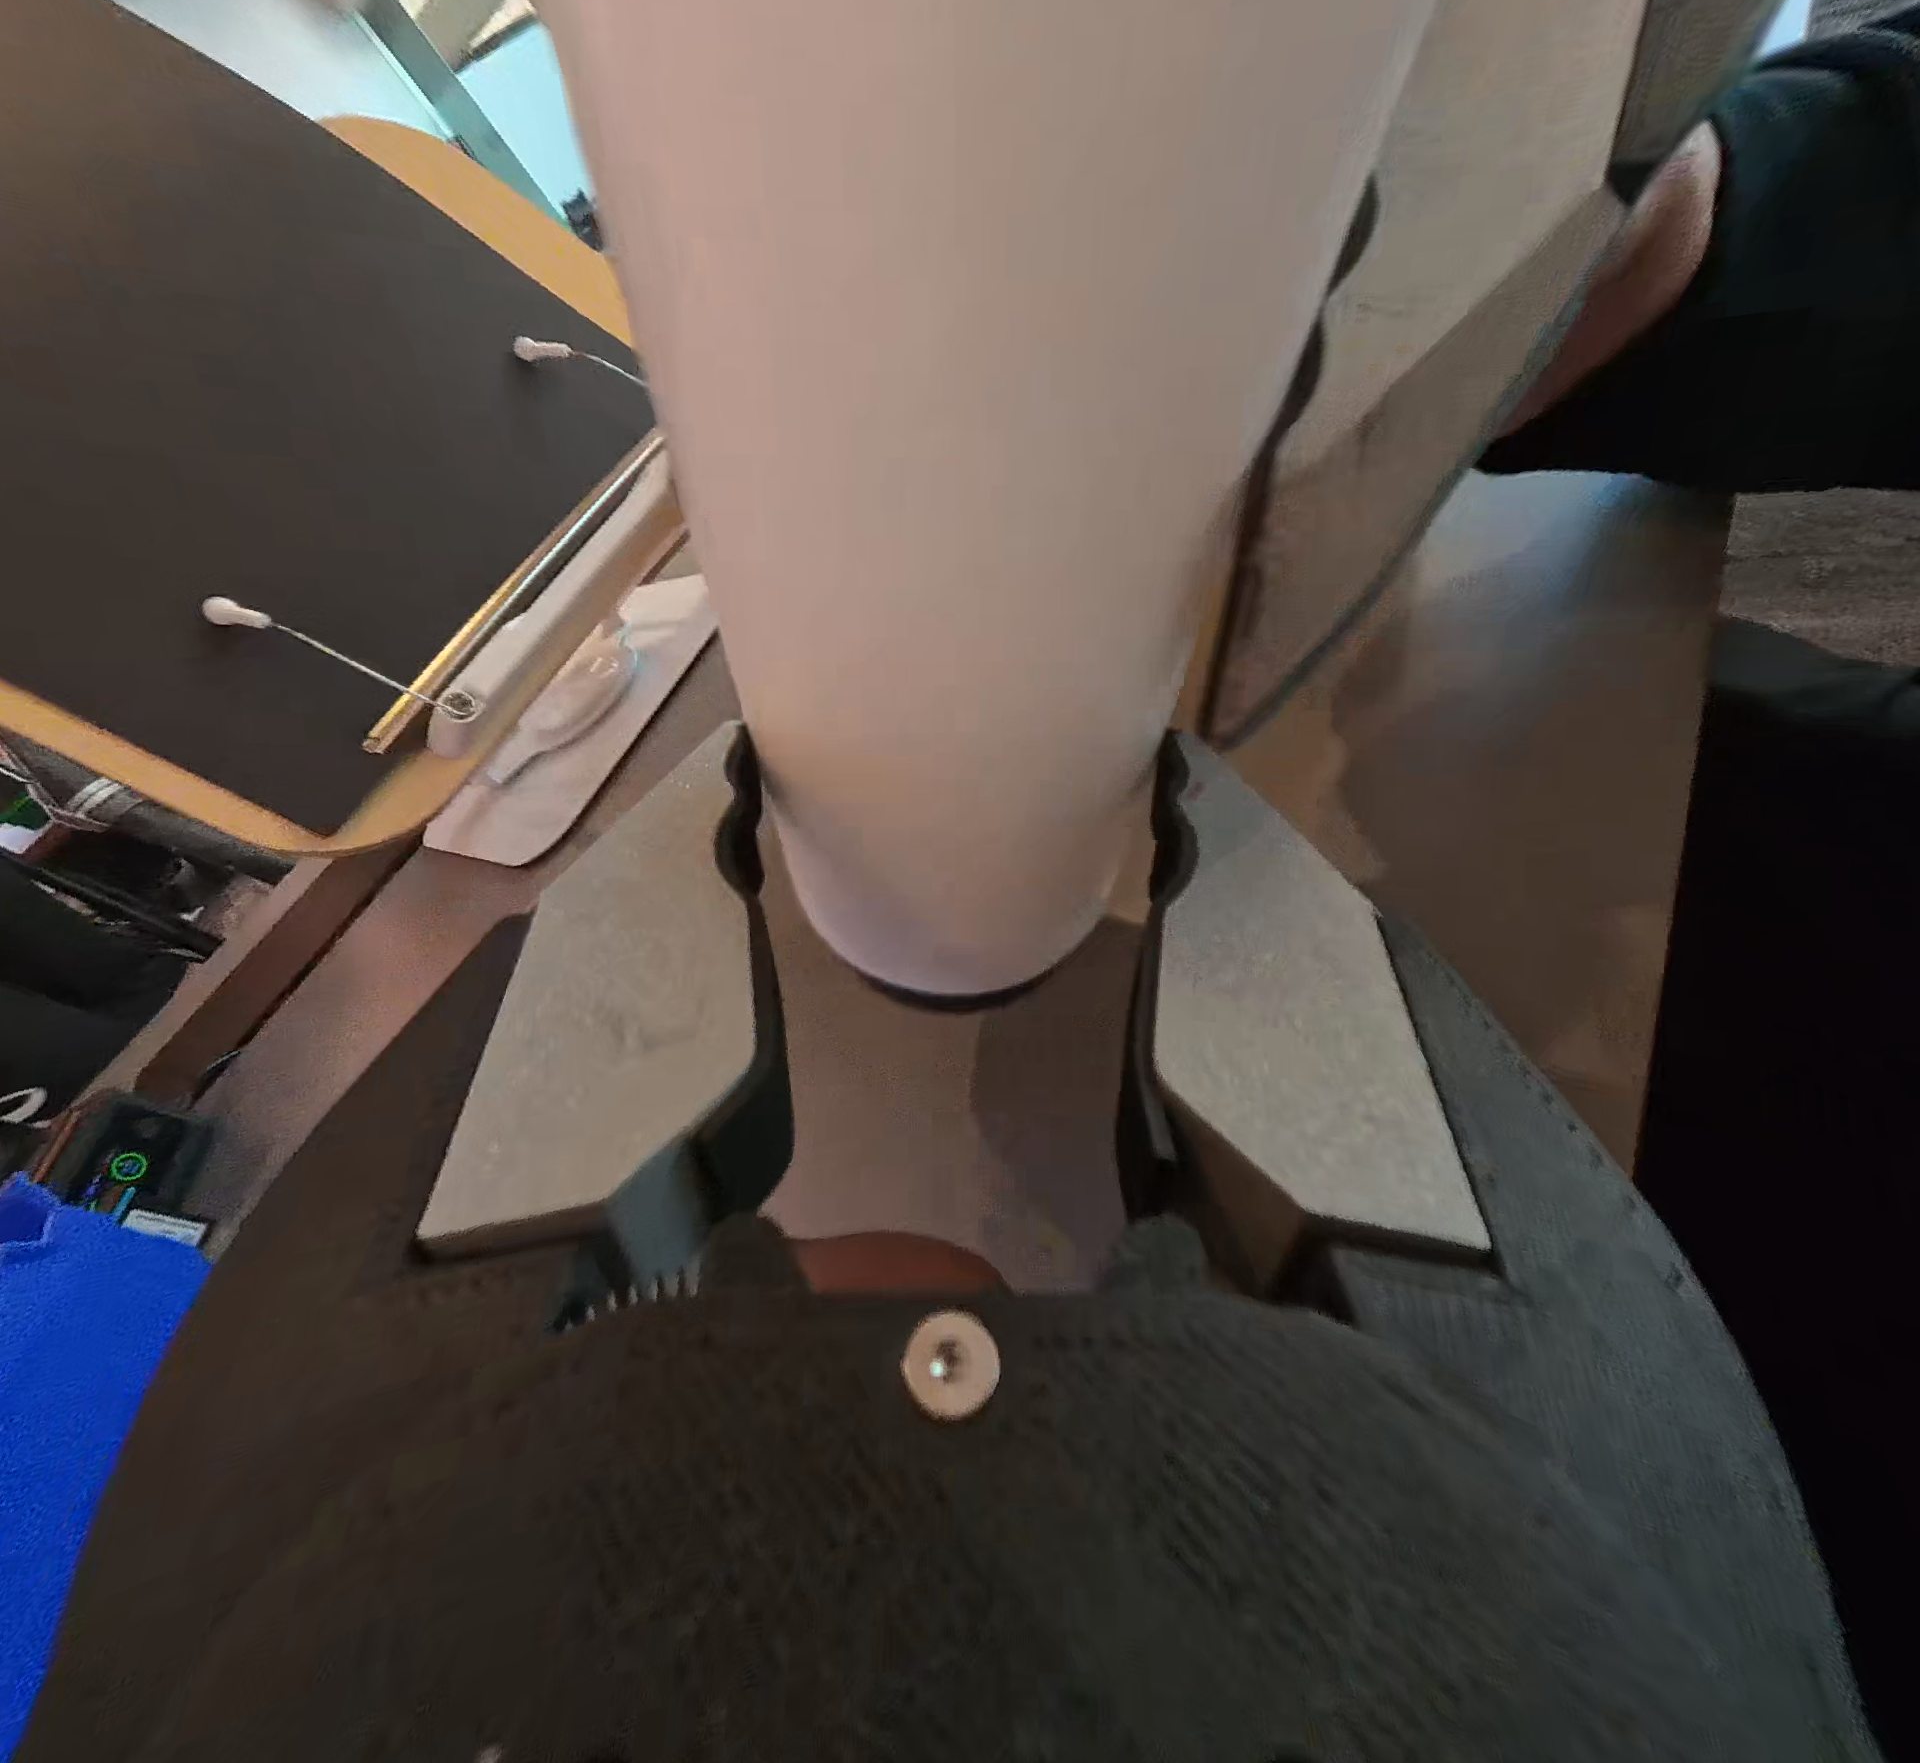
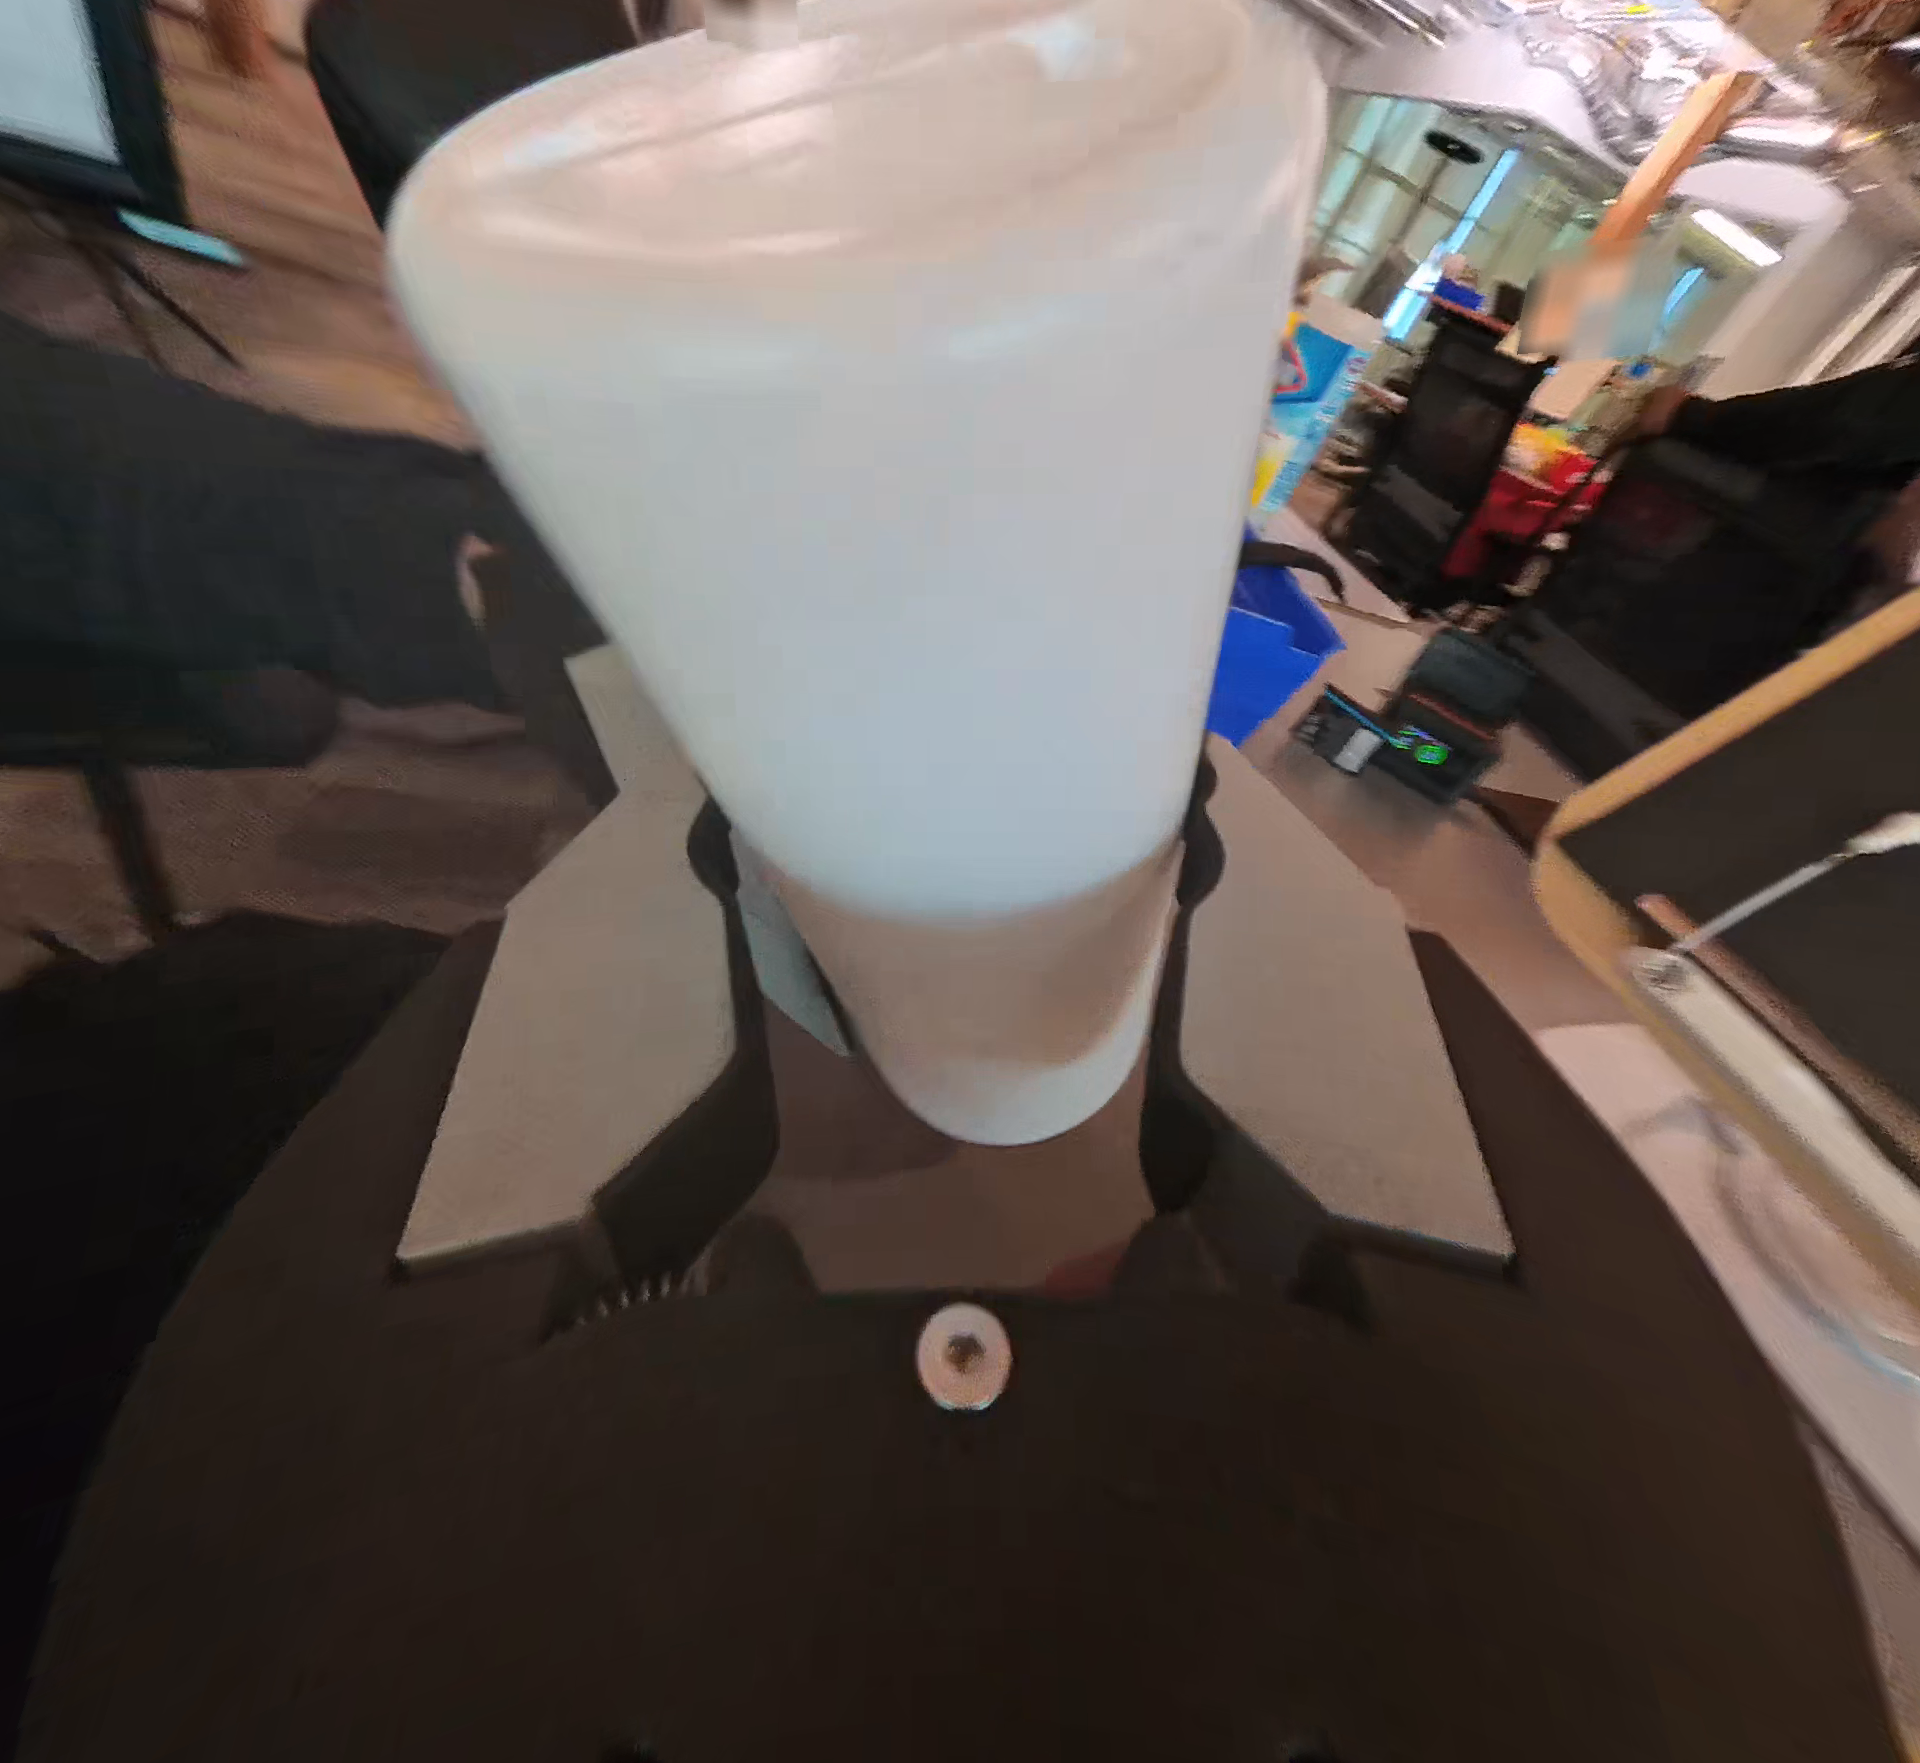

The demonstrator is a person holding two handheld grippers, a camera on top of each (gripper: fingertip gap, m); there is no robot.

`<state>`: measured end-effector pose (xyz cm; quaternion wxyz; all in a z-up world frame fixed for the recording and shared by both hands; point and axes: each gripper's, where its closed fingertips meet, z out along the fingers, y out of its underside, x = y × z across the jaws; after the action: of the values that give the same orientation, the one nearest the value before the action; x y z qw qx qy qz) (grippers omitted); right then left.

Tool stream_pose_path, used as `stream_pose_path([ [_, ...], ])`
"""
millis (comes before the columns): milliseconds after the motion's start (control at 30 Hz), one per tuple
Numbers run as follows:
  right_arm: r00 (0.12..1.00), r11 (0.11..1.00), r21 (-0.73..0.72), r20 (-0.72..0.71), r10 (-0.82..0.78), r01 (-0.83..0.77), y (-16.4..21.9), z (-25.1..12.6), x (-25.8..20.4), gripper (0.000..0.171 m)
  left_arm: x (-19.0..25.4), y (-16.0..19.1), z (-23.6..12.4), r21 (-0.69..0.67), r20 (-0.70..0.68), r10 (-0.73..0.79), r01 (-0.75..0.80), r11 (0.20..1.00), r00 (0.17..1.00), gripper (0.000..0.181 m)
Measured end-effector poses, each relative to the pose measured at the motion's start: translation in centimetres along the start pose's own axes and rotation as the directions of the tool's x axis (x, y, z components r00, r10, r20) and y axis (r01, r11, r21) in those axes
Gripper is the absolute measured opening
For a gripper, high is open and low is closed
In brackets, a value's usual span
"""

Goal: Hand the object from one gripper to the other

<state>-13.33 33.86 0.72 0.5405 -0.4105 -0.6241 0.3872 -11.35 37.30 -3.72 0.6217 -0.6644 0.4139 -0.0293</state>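
A white plastic bottle (image 1: 935,363) fills the middle of both views. In the left wrist view its narrow end sits between the fingertips of my left gripper (image 1: 961,809), which press on both of its sides. My right gripper (image 1: 1475,279) shows at the upper right, a hand behind it, its fingers lying along the bottle. In the right wrist view the bottle (image 2: 862,487) stands between the fingertips of my right gripper (image 2: 956,846), which touch its sides just above the cream-coloured lower part. A grey finger plate of the left gripper (image 2: 592,705) shows behind the bottle at left.
A brown table (image 1: 1507,778) lies below. A black board with a wooden rim (image 1: 260,363) and white-tipped wires stands at left, and it shows at right in the right wrist view (image 2: 1766,799). A blue bin (image 2: 1273,664) and a small device with a green light (image 2: 1423,747) sit on the table.
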Motion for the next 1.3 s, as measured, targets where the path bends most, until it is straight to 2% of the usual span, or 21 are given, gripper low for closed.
stream_pose_path([
  [67, 0.996, 0.996, -0.033, -0.049, -0.078, 0.077, 0.3, 0.0, 0.3, 0.084, 0.0, 0.2, -0.1, -0.012, -0.001, -0.002, 0.002, 1.000, 1.000, 0.070],
  [200, 0.941, 0.951, -0.160, -0.176, -0.290, 0.263, 1.6, -0.3, 1.8, 0.083, -0.2, 0.3, -1.5, 0.018, -0.038, -0.105, 0.106, 0.994, 0.994, 0.083],
  [300, 0.824, 0.856, -0.292, -0.263, -0.502, 0.427, 2.2, -0.6, 3.0, 0.083, 0.7, 0.4, -3.4, 0.016, -0.156, -0.290, 0.296, 0.955, 0.944, 0.092],
  [367, 0.733, 0.789, -0.388, -0.319, -0.601, 0.477, 2.6, -0.9, 4.4, 0.083, 0.6, 0.0, -4.9, 0.037, -0.183, -0.383, 0.396, 0.918, 0.906, 0.100],
  [467, 0.639, 0.714, -0.504, -0.353, -0.684, 0.486, 3.6, -0.9, 5.9, 0.083, -0.3, -1.3, -6.7, 0.131, -0.091, -0.410, 0.419, 0.898, 0.907, 0.108],
  [567, 0.545, 0.613, -0.582, -0.318, -0.776, 0.534, 4.1, -0.2, 5.6, 0.083, -0.6, -1.9, -6.5, 0.113, 0.024, -0.389, 0.384, 0.916, 0.921, 0.118],
  [667, 0.471, 0.540, -0.625, -0.294, -0.832, 0.563, 4.1, 0.3, 5.2, 0.082, -1.2, -2.4, -5.6, 0.092, 0.094, -0.359, 0.351, 0.932, 0.929, 0.117],
  [733, 0.457, 0.524, -0.631, -0.286, -0.842, 0.572, 4.2, 0.3, 5.0, 0.083, -0.9, -2.1, -4.6, 0.052, 0.082, -0.339, 0.335, 0.941, 0.937, 0.105],
  [767, 0.457, 0.521, -0.622, -0.278, -0.845, 0.584, 4.2, 0.4, 4.7, 0.082, -0.5, -1.8, -4.1, 0.029, 0.064, -0.331, 0.330, 0.944, 0.941, 0.096],
  [900, 0.490, 0.534, -0.593, -0.253, -0.834, 0.602, 4.8, 0.9, 3.8, 0.082, 0.4, -0.6, -2.6, -0.012, 0.010, -0.349, 0.349, 0.937, 0.937, 0.102],
  [1033, 0.537, 0.569, -0.585, -0.252, -0.805, 0.577, 5.3, 1.2, 4.0, 0.082, 0.0, -0.5, -2.5, -0.009, 0.033, -0.321, 0.321, 0.947, 0.947, 0.102],
  [1200, 0.705, 0.730, -0.456, -0.265, -0.658, 0.510, 4.6, 1.0, 3.1, 0.071, -1.9, -2.7, -4.1, 0.083, 0.173, -0.134, 0.121, 0.989, 0.976, 0.101],
  [1300, 0.837, 0.866, -0.336, -0.283, -0.468, 0.371, 3.2, -0.3, 3.4, 0.058, -3.0, -3.3, -5.5, 0.081, 0.247, -0.023, 0.003, 0.997, 0.969, 0.100],
])
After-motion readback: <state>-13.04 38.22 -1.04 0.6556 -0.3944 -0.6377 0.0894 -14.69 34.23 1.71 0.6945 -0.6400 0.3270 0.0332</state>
